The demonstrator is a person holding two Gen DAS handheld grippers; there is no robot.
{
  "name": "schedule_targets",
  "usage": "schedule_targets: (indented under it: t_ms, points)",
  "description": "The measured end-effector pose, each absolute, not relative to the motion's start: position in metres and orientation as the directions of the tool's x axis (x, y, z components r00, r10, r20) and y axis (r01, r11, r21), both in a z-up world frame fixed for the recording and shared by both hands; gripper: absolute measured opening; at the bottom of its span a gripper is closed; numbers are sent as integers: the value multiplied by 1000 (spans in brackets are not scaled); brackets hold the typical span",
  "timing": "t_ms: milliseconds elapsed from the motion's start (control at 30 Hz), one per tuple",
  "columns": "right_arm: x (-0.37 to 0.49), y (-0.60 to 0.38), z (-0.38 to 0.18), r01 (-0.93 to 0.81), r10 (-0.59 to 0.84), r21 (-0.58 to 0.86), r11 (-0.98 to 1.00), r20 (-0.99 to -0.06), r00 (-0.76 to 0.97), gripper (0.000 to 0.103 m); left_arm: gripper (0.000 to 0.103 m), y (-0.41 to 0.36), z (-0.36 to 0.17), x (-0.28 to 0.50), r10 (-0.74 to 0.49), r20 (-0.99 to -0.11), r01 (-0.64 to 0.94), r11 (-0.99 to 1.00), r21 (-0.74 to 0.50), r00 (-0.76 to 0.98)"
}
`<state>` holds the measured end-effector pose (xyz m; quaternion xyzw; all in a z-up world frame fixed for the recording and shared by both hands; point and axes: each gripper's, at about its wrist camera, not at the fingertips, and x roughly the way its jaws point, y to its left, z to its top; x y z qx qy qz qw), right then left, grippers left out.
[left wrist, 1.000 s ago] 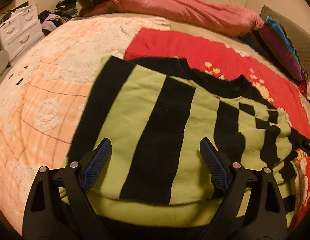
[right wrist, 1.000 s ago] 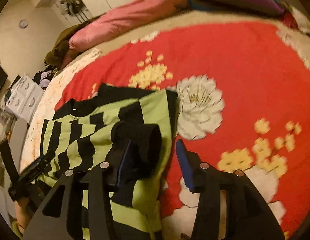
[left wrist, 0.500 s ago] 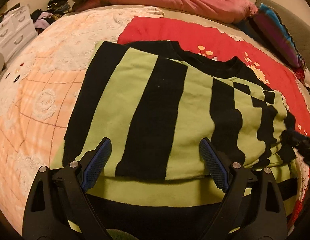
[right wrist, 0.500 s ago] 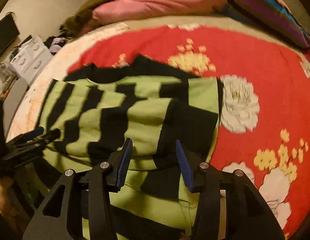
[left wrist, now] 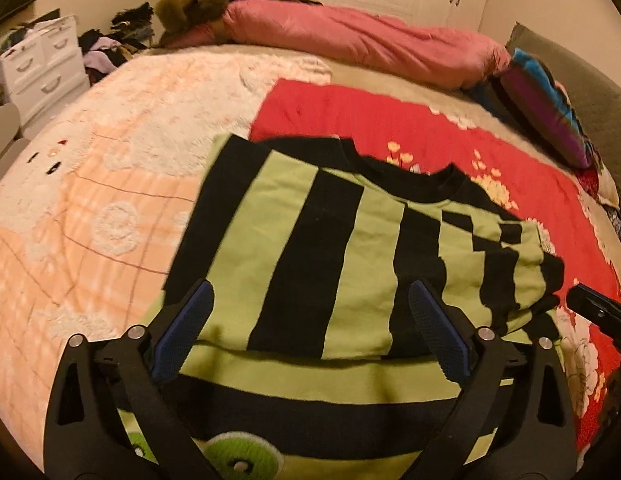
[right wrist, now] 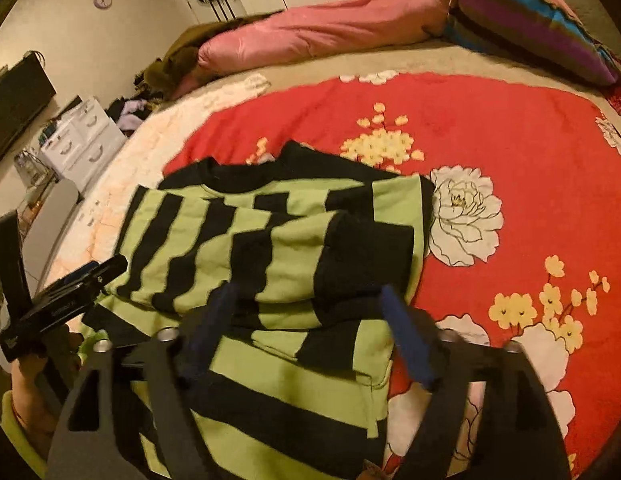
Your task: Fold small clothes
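- Left gripper [left wrist: 310, 328], jaws apart, empty, hovers over the striped sweater [left wrist: 350, 248].
- Right gripper [right wrist: 310, 332], also apart, hovers above the folded-in sleeve [right wrist: 366, 256], likely ready for the next fold.

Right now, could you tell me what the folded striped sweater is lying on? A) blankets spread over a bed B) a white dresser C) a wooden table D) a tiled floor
A: the sweater lies across a red floral blanket and a peach blanket on the bed, both grippers open above it.
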<state>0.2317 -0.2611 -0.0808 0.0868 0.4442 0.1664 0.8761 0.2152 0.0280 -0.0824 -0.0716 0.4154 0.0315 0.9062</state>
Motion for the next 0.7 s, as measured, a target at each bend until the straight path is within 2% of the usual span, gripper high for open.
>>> schedule_targets:
  t_ms: [700]
  points:
    - [173, -263, -33, -298, 398, 270, 915, -714, 575, 79, 93, 64, -24, 135, 95, -712, -205, 976, -69, 695]
